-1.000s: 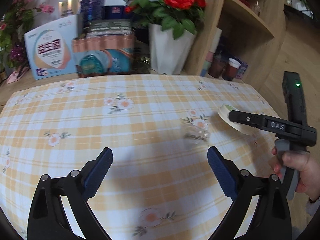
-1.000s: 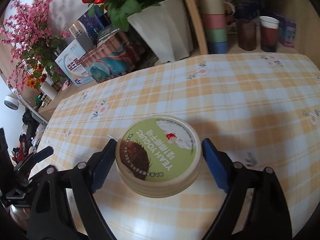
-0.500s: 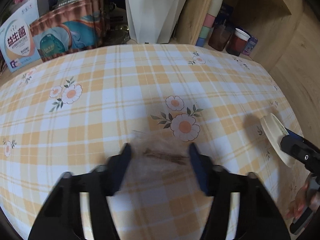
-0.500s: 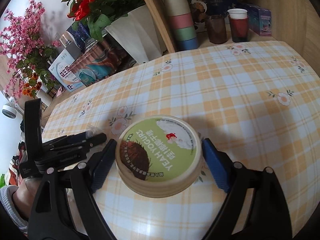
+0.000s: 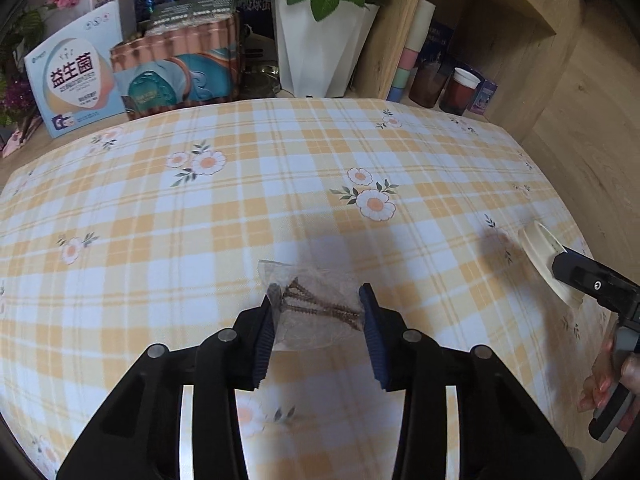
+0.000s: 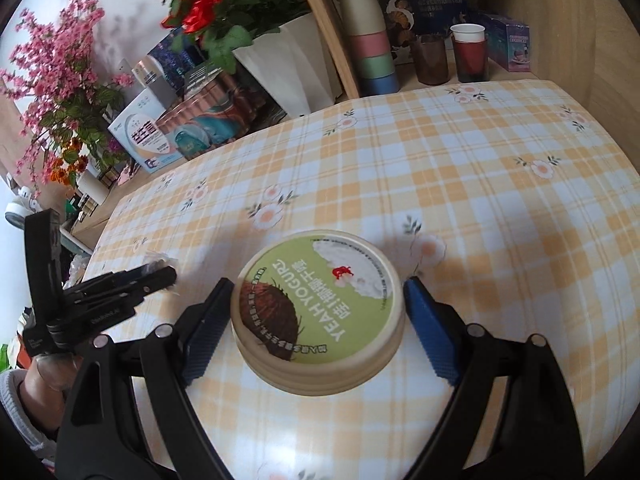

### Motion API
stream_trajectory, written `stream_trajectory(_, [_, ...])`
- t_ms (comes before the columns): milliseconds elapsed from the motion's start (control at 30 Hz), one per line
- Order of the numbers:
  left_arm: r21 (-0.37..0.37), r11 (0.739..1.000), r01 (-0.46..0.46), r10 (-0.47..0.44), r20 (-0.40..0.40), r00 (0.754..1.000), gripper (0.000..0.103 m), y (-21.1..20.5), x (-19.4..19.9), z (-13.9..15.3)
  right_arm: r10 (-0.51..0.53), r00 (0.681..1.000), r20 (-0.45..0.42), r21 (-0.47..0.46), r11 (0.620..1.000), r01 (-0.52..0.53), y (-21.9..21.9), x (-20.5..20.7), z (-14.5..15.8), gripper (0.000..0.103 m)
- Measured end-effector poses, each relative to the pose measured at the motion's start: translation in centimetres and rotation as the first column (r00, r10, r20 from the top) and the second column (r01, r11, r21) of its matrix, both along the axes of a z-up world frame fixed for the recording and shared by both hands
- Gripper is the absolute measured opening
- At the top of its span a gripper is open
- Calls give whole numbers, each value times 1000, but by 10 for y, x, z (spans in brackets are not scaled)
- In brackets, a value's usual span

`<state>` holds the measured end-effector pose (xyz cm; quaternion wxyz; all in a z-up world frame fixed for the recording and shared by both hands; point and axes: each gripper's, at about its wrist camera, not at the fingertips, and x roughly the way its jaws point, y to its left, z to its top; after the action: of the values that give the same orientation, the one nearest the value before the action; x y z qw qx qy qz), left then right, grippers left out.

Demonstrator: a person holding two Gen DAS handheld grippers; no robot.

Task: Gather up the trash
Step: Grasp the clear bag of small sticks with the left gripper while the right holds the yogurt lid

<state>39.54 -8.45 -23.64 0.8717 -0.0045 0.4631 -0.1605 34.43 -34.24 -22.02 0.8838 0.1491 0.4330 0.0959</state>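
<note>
My left gripper is shut on a small clear plastic bag of brown screws, held just above the checked tablecloth. My right gripper is shut on a round yogurt tub with a green lid that reads YEAH YOGURT. In the left wrist view the tub shows at the right edge, gripped by the right gripper. In the right wrist view the left gripper is at the left with the bag at its tips.
Along the table's far edge stand a white flower pot, a copper-coloured package and a blue-white box. A wooden shelf at the right back holds stacked cups and dark glasses.
My left gripper has moved forward and down to the bag of screws and closed on it. My right gripper keeps its hold on the yogurt tub and has shifted a little.
</note>
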Motion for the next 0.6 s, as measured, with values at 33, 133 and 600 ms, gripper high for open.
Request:
stream_trajectory(33, [-3,1000,-4,4,6,1000,39,5,-8,4,6,1000,0,-4,1000,-6,3,-7,2,85])
stream_trajectory(133, [-21,1000,-17,17,14,1000,39,17,-28,14,16,1000,-2,-7,1000,-16,11,-25,5,85])
stream_trajectory(600, [-67,997,-30,38,119,992,39,57,-151,69,65,997,39,-22,998,-64,44,-110,36,85])
